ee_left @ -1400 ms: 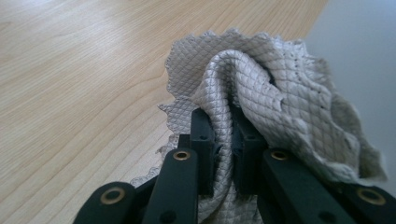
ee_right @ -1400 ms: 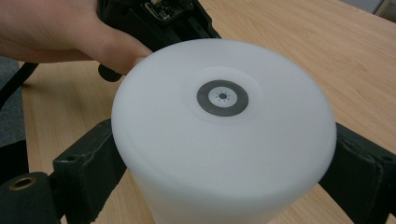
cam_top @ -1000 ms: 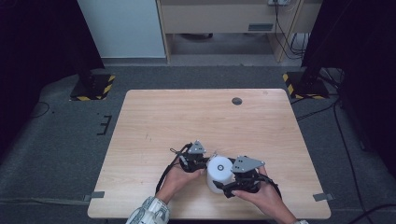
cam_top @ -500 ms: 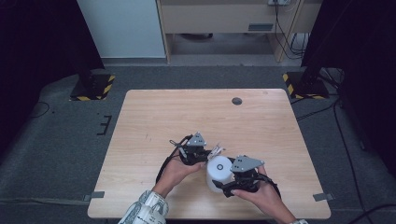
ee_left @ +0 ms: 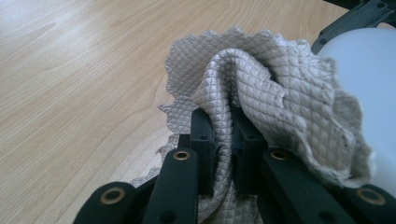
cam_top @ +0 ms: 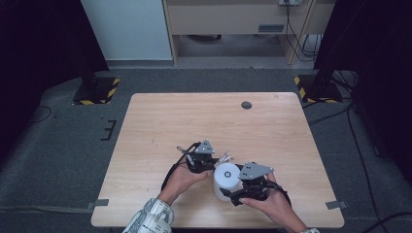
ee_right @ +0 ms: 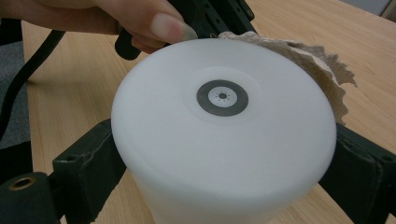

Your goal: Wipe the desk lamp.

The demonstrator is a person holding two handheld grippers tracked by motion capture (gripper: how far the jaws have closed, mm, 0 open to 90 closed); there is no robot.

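Near the front edge of the wooden table (cam_top: 204,116), slightly right of centre, a white plastic container (cam_top: 227,180) sits in the wide grip of the right gripper (cam_top: 232,187). Its jaws are spread far apart and press on opposite sides of the round body just below the top face. That face carries a small grey ring mark (ee_right: 222,97) at its centre.

The left gripper (ee_left: 223,140) has its jaws pressed together on a fold of quilted beige cloth (ee_left: 261,98). The cloth lies bunched against the container's far-left side.

Handling, judged from appearance:
- Container: rigid, smooth and probably light. The smooth wall may slip, so hold it across the widest part of the body, as at present.
- Cloth: soft and limp. It takes no push along its length and must be pinched at a fold and dragged.

Orientation: the container's long axis appears to run roughly upright, tilted somewhat toward the person. The cloth has no fixed axis; its bunched mass extends forward from the left jaws toward the container.
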